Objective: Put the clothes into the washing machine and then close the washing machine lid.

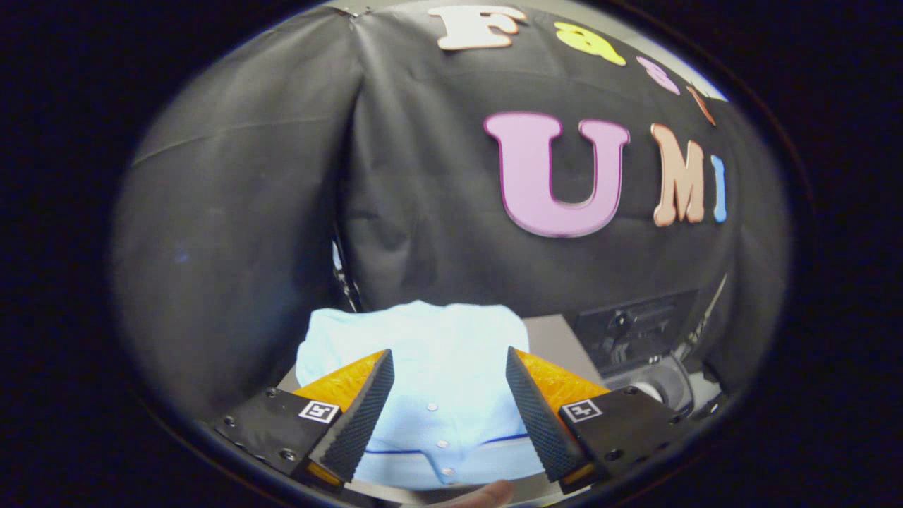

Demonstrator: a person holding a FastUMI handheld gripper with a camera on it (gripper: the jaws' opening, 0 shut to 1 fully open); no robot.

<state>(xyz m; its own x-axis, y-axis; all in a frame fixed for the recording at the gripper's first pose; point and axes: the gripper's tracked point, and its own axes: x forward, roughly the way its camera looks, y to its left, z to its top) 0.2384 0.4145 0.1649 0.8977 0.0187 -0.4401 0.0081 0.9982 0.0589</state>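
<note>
While gripper (pixel 448 384) hangs wide open over the light-blue buttoned shirt (pixel 430 353) on the table (pixel 554 339), pickup step looks not yet begun. Next, I'd guess: drop fingers onto fabric, pinch, then carry to washer (pixel 652 384) near table's right edge.

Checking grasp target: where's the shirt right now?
Gripper view: the light blue shirt lies folded on the table, between and beyond the open jaws of the gripper, untouched.
</note>
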